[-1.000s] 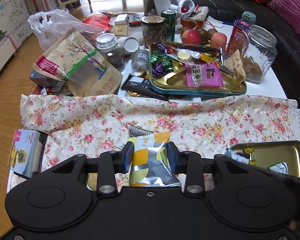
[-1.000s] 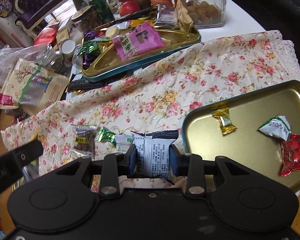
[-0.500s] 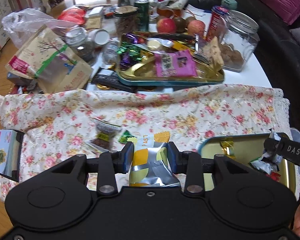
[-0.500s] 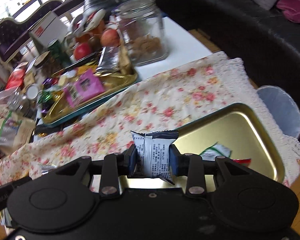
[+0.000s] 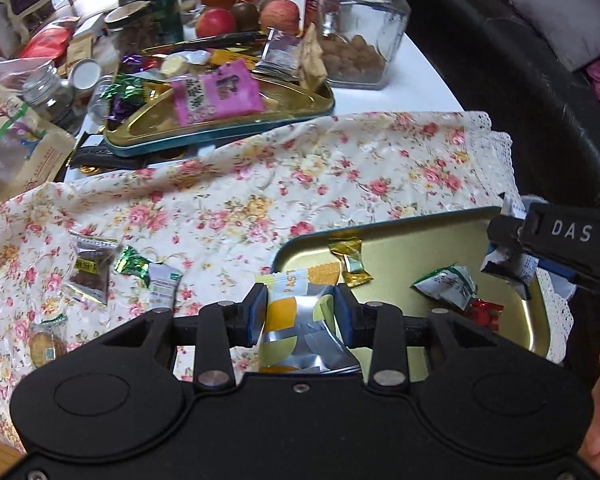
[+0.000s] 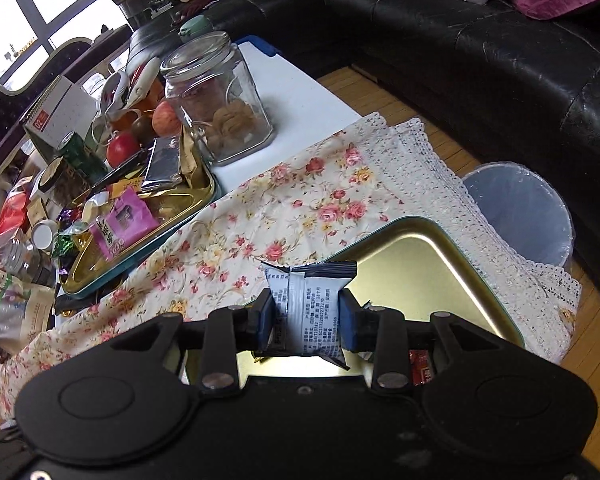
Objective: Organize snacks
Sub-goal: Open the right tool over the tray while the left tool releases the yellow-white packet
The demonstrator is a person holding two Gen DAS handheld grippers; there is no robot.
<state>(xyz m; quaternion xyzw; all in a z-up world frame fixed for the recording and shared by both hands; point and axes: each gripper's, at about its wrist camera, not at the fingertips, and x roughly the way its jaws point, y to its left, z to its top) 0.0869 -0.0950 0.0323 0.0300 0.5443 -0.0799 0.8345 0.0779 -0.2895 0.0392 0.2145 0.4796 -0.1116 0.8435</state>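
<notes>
My left gripper [image 5: 300, 312] is shut on a yellow and silver snack packet [image 5: 296, 320], held over the near left corner of the gold tray [image 5: 412, 252]. My right gripper [image 6: 306, 314] is shut on a white and dark blue snack packet [image 6: 310, 306] above the same tray [image 6: 416, 264]; it shows in the left wrist view [image 5: 512, 256] over the tray's right side. The tray holds a gold candy [image 5: 350, 258], a green and white packet [image 5: 446, 286] and a red packet [image 5: 482, 314]. Several small snacks [image 5: 90, 270] lie on the floral cloth [image 5: 300, 176] to the left.
A second gold tray [image 5: 216, 120] full of snacks stands at the back, with a glass jar of biscuits [image 5: 358, 24], apples [image 5: 216, 22], cans and bags around it. A bin [image 6: 528, 216] stands on the floor off the table's right edge, by a black sofa [image 6: 460, 32].
Both grippers have moved right with their packets. The left one now reaches the gold tray's corner and the right one hangs over the tray.
</notes>
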